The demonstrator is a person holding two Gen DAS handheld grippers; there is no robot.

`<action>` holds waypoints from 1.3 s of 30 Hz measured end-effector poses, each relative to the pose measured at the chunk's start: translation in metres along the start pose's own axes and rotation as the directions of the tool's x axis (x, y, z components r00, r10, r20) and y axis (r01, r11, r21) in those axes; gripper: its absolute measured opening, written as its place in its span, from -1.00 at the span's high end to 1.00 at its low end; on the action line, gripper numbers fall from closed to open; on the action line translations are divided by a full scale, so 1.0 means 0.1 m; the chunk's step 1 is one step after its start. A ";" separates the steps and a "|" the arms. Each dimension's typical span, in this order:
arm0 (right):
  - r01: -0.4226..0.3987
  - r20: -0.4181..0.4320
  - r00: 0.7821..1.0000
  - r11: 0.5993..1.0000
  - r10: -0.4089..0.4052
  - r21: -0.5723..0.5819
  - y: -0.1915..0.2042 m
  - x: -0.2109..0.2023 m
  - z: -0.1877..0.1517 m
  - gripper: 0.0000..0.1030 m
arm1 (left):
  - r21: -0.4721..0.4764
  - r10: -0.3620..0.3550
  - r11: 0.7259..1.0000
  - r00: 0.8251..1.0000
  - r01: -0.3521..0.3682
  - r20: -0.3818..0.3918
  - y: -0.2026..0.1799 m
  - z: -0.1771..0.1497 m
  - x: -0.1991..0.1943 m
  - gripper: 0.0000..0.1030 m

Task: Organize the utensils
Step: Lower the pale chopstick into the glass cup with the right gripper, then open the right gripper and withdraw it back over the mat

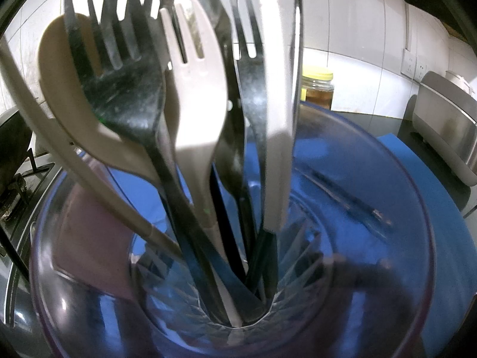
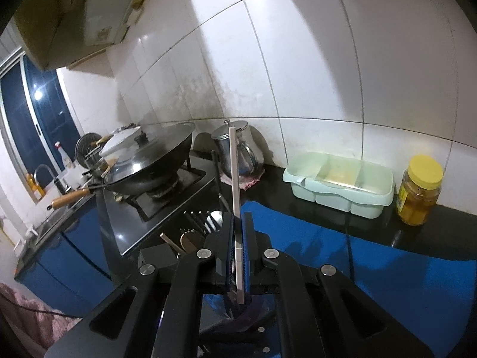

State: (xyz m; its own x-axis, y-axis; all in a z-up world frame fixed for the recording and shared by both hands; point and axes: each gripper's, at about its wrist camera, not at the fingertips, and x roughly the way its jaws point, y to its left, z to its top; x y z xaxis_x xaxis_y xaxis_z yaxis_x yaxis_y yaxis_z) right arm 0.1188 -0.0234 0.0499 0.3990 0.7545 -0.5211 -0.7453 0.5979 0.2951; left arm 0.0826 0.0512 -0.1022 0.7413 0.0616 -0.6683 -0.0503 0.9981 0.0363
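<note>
**Utensils stood bunched in a glass cup while the right gripper clamped a pale stick**

Utensils [image 1: 190,125] crowded the left wrist view: black forks, a white fork, a beige spoon and a broad white piece all stood heads-up in a clear glass cup [image 1: 387,197], with their handles meeting at its ribbed bottom. One slim pale handle leaned in from the upper left. The cup stood over a blue mat [image 1: 423,179] on a dark counter, with a jar [image 1: 317,89] with a yellow lid behind it by the tiled wall.

The left gripper [image 1: 226,268] appeared only as blurred shapes through the glass on either side of the cup (a pinkish one on the left, a dark one on the right). Its jaws were drawn in about the cup, as far as could be judged.

In the right wrist view the right gripper [image 2: 238,222] was closed, its blue pads pressing on a pale stick [image 2: 235,179]. The stick stood nearly upright and rose well above the fingertips. Fork tines and a spoon bowl peeked out just left of the gripper's left finger.

Behind it, a lidded wok [image 2: 149,161] sat on the stove [image 2: 167,208] and a metal jug [image 2: 247,155] stood against the wall. To the right, a mint-green divided box [image 2: 340,191] sat on the counter near the same jar
</note>
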 end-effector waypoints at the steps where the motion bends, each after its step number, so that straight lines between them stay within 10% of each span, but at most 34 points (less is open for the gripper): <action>1: -0.001 -0.006 1.000 1.000 0.001 -0.002 0.00 0.01 -0.01 0.87 | 0.000 0.000 1.000 1.000 0.000 0.000 0.00 0.00 0.00 -0.55; 26: -0.027 -0.005 1.000 0.999 0.027 0.034 -0.04 -0.05 0.00 0.45 | 0.002 -0.002 1.000 1.000 0.002 -0.002 0.01 0.01 0.00 -0.55; 39: 0.114 -0.013 0.994 0.983 -0.113 0.143 -0.57 -0.24 -0.08 0.39 | 0.002 -0.002 1.000 1.000 0.002 -0.002 0.01 0.01 0.00 -0.55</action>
State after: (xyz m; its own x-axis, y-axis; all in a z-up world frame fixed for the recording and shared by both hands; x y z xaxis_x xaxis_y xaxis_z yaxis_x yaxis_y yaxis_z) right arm 0.1477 -0.0781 0.0390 0.4738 0.6786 -0.5613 -0.6108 0.7124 0.3457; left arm 0.0836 0.0520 -0.1014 0.7399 0.0601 -0.6700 -0.0477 0.9982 0.0368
